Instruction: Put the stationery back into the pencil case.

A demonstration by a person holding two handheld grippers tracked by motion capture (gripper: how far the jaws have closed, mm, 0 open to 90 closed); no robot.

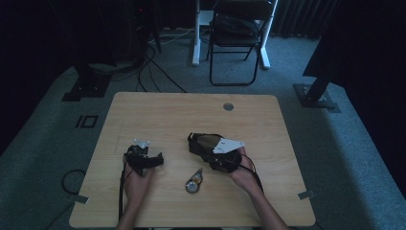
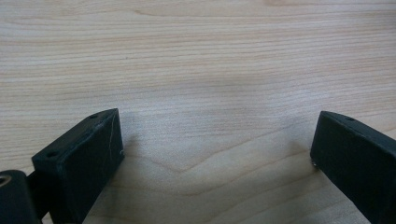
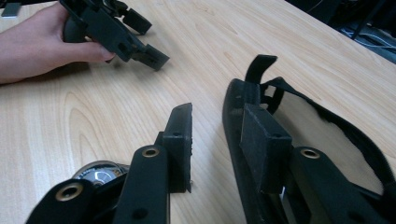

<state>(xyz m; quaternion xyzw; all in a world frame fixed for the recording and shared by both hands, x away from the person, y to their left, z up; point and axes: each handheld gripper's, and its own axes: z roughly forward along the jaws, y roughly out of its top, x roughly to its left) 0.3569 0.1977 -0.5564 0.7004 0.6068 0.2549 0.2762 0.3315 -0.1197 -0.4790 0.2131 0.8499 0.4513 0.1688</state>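
Black strap (image 3: pixel 299 140) flops beside spread right gripper (image 3: pixel 224 140); left gripper (image 2: pixel 217 154) gapes, empty

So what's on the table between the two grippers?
High view: bare wood between the left gripper and right gripper; a small metal object sits nearer the person.

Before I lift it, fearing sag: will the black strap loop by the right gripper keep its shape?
Probably not: the black strap loop looks thin and bends unevenly, so likely floppy. Its thicker rim, between the right gripper's open jaws, may stay stiffer.
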